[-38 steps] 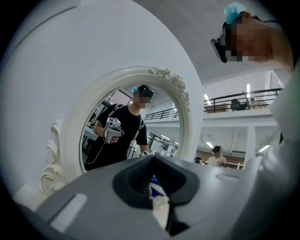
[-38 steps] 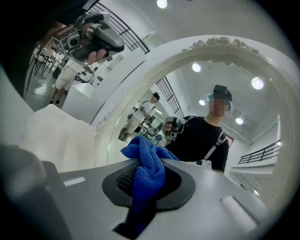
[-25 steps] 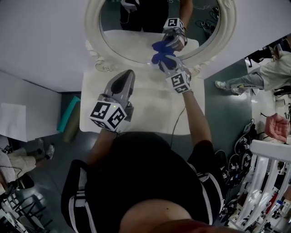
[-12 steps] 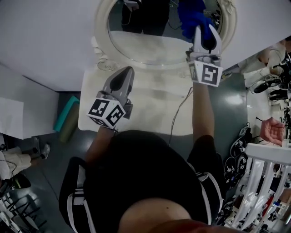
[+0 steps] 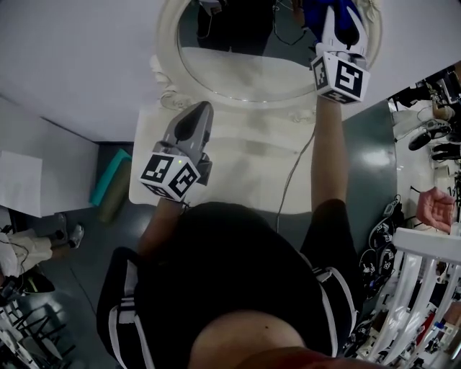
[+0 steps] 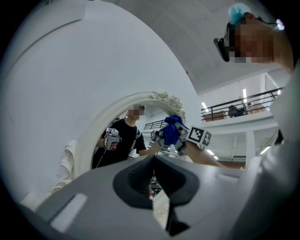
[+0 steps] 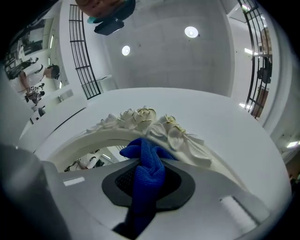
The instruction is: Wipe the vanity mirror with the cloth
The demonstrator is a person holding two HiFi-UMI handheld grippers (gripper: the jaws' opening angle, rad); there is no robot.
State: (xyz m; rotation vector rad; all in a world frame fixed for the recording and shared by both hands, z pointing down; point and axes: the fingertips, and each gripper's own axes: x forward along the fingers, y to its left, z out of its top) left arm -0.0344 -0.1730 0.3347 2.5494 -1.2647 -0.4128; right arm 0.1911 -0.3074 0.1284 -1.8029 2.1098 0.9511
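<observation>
- Since half a second ago, the right claw (image 5: 337, 14) has climbed higher along the right side of the vanity mirror (image 5: 238, 68), taking the blue cloth (image 5: 317, 13) with it. The left claw (image 5: 203, 109) sits in much the same place over the white table (image 5: 238, 169).
- Head view: the picture's upper edge cuts off the mirror's top and most of the cloth. Of the right claw, little more than the marker cube and the back shows, so its grip cannot be read here. The left claw tapers to one closed point over the table's rear, near the mirror's base.
- Left gripper view: the left claw (image 6: 152, 185) has its jaws pressed together with nothing between them. Its grey body hides the mirror's lower part. Above it appears what the head view crops: the right claw (image 6: 180, 140) holds the cloth (image 6: 172, 131) high on the oval's right, just under the carved flowers (image 6: 169, 99). A reflected figure (image 6: 124, 140) in black shows in the glass.
- Right gripper view: the right claw (image 7: 146, 187) is pinching the cloth (image 7: 149, 171), which rises from the jaws as a bunched fold. Its tip reaches the carved flowers (image 7: 154, 119) of the frame. Only a sliver of glass shows at lower left, so contact with the glass cannot be told here.
</observation>
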